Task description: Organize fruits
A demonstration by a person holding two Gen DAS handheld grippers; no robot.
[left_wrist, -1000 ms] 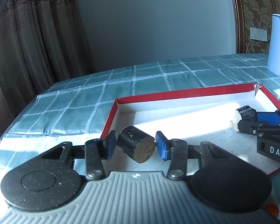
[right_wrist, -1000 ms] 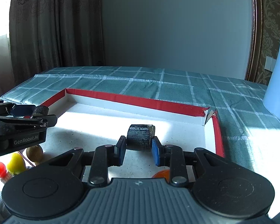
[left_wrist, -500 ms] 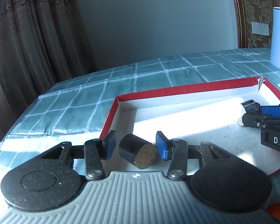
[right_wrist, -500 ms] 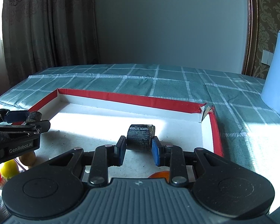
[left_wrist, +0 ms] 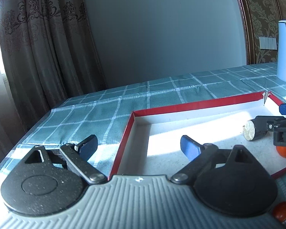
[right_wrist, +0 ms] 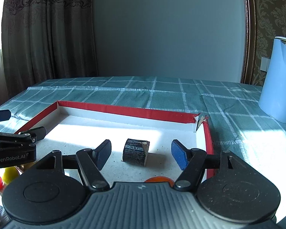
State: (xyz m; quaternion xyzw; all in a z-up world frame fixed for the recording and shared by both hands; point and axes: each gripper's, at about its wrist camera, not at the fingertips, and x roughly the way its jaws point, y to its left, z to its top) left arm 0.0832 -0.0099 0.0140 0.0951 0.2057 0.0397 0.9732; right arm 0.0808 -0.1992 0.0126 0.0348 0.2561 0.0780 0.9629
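Right wrist view, "GenRobot.AI" on left gripper (right_wrist: 17, 126), both grippers just spread wide, right gripper (right_wrist: 141, 153) around dark stub (right_wrist: 135, 151)

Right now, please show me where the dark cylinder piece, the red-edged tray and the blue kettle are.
dark cylinder piece (right_wrist: 135, 152): right wrist view, on its dark curved side.
red-edged tray (right_wrist: 124, 110): right wrist view, on its far red wall.
blue kettle (right_wrist: 278, 84): right wrist view, on its body.

Tray (right_wrist: 124, 110) floor mostly bare; far half open to pass. Log piece (right_wrist: 136, 151) lay on floor between spread right jaws, clear of both pads. Red rim (left_wrist: 127, 135) stood low all round. Kettle (right_wrist: 278, 80) blocked far right of cloth (right_wrist: 162, 93). Left cloth free.
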